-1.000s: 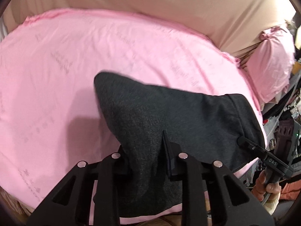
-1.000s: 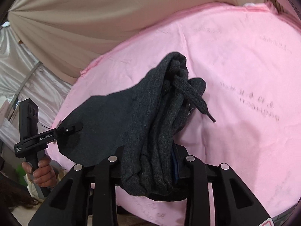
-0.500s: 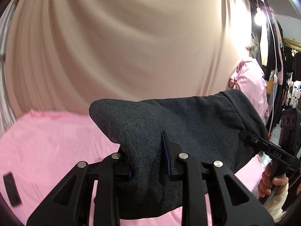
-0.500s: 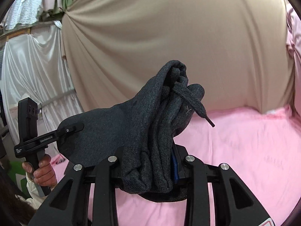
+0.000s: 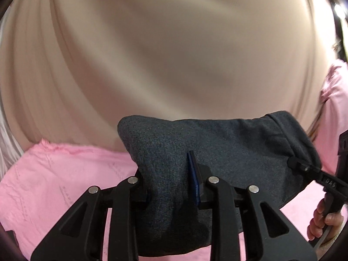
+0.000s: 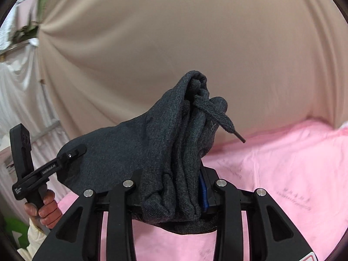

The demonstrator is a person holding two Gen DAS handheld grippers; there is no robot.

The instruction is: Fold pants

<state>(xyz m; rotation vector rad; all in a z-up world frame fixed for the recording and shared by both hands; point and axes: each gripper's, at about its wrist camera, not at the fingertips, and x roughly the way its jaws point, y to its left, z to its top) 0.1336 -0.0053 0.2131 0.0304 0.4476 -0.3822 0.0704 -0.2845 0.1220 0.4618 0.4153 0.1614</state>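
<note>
The dark grey pants (image 5: 217, 143) hang off the pink sheet (image 5: 54, 174), stretched between both grippers. My left gripper (image 5: 168, 174) has a fold of the cloth between its fingers; the jaws are opening while the pads still touch it. In the right wrist view, my right gripper (image 6: 171, 174) holds the bunched waistband of the pants (image 6: 121, 152), and a drawstring (image 6: 221, 119) sticks out to the right. Its jaws are opening too, with the thick bundle still pressed between them. Each view shows the other gripper pinching the far edge: the right gripper (image 5: 304, 167) and the left gripper (image 6: 71, 154).
A beige curtain (image 5: 174, 54) fills the background behind the pink sheet (image 6: 282, 163). A person's hand (image 5: 326, 224) grips the right handle, and another hand (image 6: 45, 208) grips the left one. White drapes (image 6: 19, 97) hang at far left.
Both grippers have risen with the pants, lifting them off the pink sheet. The views have tilted up, so the curtain now fills most of each frame.
</note>
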